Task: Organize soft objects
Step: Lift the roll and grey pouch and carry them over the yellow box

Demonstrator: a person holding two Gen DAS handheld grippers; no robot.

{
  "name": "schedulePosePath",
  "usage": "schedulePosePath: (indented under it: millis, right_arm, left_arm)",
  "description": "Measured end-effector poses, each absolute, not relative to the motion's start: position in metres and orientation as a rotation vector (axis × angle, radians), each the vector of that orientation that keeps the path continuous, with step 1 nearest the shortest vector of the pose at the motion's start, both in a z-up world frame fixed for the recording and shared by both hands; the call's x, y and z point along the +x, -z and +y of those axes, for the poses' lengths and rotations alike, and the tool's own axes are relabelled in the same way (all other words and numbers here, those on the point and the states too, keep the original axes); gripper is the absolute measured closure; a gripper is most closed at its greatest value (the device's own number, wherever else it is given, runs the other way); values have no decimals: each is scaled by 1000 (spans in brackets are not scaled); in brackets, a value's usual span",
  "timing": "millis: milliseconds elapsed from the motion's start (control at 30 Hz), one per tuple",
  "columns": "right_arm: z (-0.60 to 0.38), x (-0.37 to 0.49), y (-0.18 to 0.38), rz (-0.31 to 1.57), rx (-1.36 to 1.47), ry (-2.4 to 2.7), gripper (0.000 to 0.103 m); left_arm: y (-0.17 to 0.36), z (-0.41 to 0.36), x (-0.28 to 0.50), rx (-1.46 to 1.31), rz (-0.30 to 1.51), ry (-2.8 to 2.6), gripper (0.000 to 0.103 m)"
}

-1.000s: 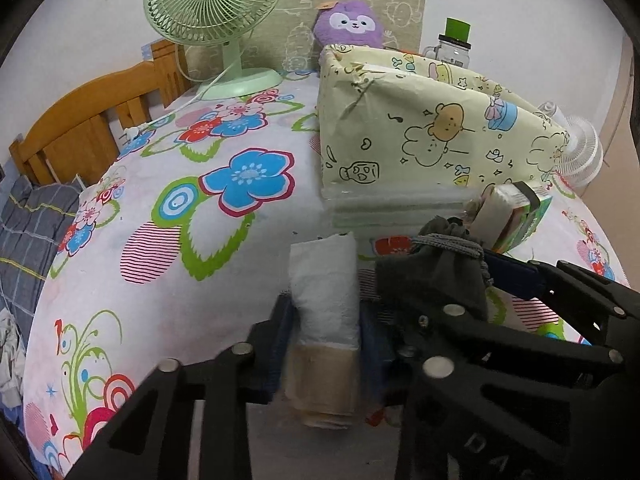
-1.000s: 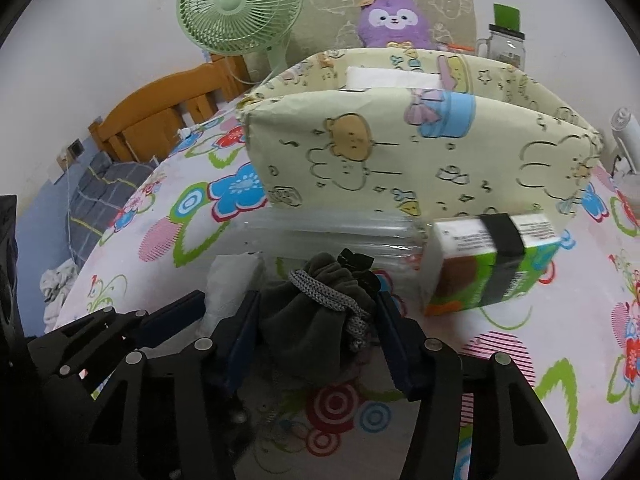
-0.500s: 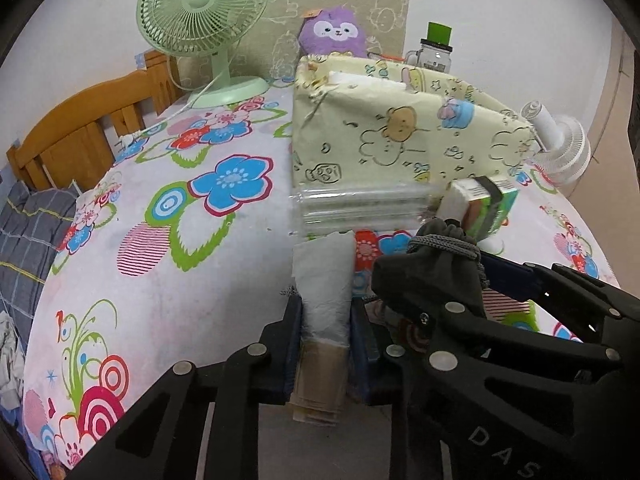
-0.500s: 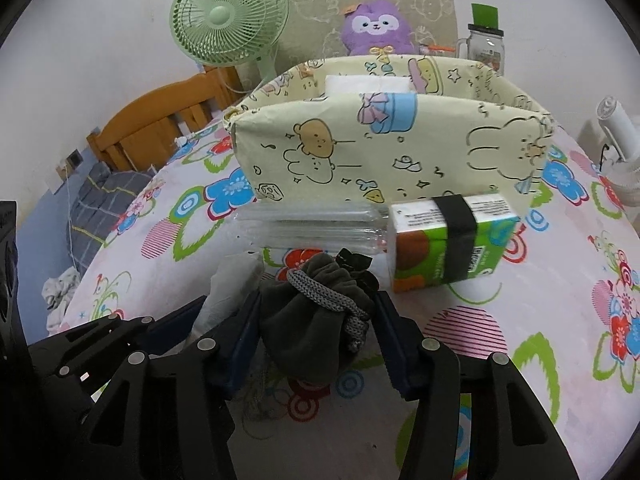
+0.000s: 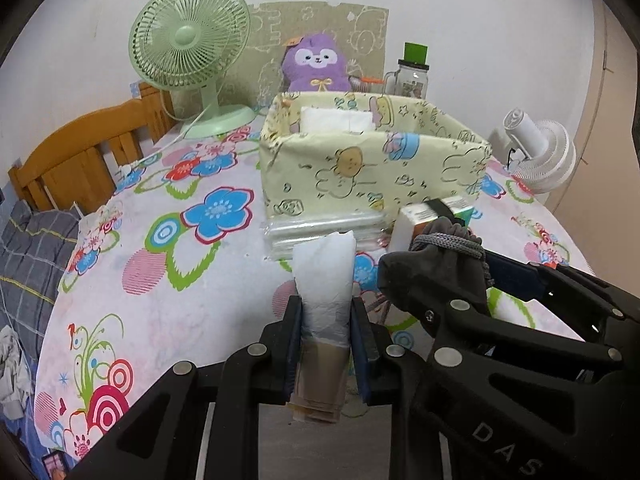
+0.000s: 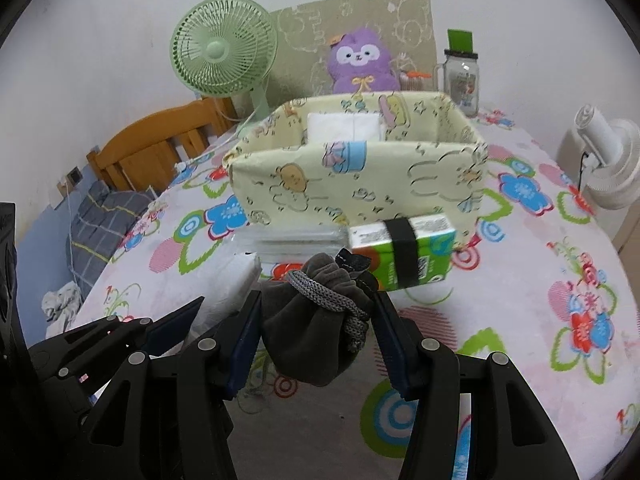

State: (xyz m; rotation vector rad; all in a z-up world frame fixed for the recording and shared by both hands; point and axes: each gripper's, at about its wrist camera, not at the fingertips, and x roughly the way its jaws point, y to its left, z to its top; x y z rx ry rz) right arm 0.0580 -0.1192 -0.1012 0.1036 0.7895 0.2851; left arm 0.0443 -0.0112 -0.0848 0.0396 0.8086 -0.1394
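Your left gripper (image 5: 326, 344) is squeezed tight on a white folded bundle (image 5: 325, 280) with a tan end. Its jaws press on both sides of it. Your left camera shows this well. Your right camera only shows a bit of white (image 6: 240, 280) peeking out past the dark arm of the left gripper.

Your right gripper (image 6: 318, 332) is clamped on a gray drawstring pouch (image 6: 316, 332). The pouch has a thick gray cord (image 6: 320, 294) tied round its neck. In your right camera you see both jaws hugging the pouch. In your left camera you see the pouch (image 5: 434, 276) from the side, and only part of that gripper.

Both things are held up above the flowered tablecloth (image 5: 168, 248), just in front of the yellow cloth box (image 5: 372, 168) with bunnies and bears on it. Something white and folded (image 6: 346, 126) sits inside the box at the back. A clear plastic pack (image 5: 324, 232) lies against the front of the box. A green tissue pack (image 6: 404, 250) with a black band lies beside it. Your right camera shows the whole tissue pack. Your left camera shows only a corner of it behind the pouch.

Behind the box are a green fan (image 5: 190, 50), a purple plush toy (image 5: 314, 66) and a glass jar with a green lid (image 6: 462, 74). A white fan (image 5: 540, 150) sits off to the right.
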Motion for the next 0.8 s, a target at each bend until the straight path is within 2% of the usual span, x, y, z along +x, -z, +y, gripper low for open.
schedulePosePath:
  millis: [800]
  right_arm:
    - [-147,47,43,685,114,-237,45]
  left_arm:
    - [31,-33,40,51,707,161,81]
